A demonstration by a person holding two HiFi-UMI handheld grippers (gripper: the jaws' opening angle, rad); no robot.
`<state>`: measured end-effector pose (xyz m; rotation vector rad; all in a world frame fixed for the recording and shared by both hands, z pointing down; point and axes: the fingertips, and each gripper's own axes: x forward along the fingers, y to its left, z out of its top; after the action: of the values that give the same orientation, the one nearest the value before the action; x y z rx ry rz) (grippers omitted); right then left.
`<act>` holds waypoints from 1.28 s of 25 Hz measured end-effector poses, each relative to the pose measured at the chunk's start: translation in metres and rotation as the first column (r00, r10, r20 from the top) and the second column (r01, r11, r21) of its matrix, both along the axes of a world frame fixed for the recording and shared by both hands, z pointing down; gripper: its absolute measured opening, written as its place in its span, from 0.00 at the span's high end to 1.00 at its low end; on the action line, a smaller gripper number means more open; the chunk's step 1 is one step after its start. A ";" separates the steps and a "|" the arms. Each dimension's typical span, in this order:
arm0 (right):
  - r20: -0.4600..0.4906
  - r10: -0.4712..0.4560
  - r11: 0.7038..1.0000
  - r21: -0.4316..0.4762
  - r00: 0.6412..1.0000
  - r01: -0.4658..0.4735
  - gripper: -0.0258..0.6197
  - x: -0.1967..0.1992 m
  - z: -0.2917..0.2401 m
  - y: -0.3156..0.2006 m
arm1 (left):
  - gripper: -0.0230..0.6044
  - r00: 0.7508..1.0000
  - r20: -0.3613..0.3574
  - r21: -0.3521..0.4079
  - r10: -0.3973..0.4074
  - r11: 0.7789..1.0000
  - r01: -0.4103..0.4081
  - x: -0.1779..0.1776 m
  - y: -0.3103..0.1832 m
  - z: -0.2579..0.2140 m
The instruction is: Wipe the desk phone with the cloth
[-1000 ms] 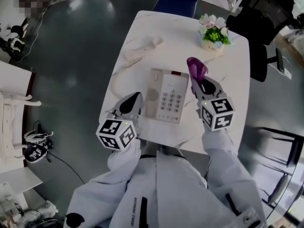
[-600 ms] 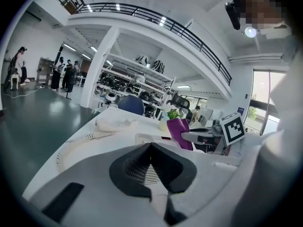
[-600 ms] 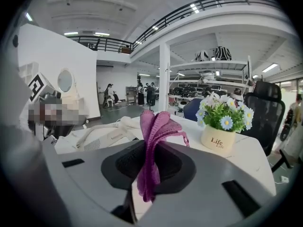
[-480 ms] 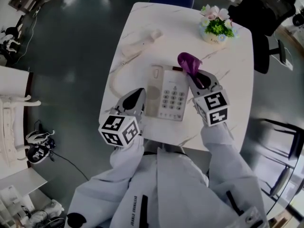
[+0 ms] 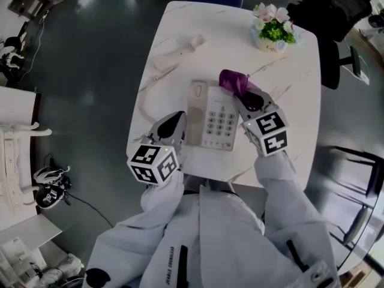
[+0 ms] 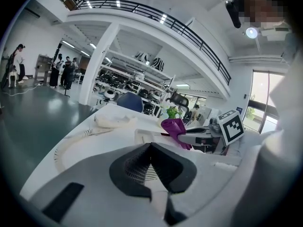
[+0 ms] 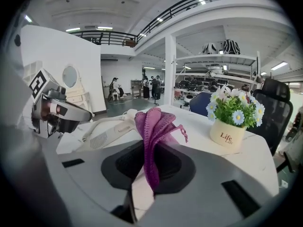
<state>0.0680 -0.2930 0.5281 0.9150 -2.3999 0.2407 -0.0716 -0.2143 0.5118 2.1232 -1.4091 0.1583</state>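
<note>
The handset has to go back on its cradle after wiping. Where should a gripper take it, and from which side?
Take the handset at its slim middle, coming from above with the jaws across its width. It lies flat on the table, is bulkier at both ends, and the cord leaves its near end.

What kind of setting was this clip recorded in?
Probably a large open workshop or lab hall: a railed mezzanine overhead, shelving racks behind, and an office chair beside the white table holding the desk phone.
</note>
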 end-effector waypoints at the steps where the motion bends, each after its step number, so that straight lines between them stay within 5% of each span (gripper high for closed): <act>1: -0.003 -0.004 1.000 -0.008 1.000 0.004 0.90 0.000 0.001 0.002 | 0.97 1.000 0.000 0.000 0.003 1.000 -0.003 0.001 0.000 0.000; 32: -0.161 -0.089 0.991 -0.114 0.983 0.071 0.90 -0.014 0.017 0.049 | 0.97 0.996 -0.017 0.022 0.082 0.996 -0.082 0.000 0.015 -0.006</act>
<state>0.0538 -0.2438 0.5456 0.7572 -2.2416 0.2517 -0.0716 -0.1992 0.5053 2.1957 -1.3196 0.1559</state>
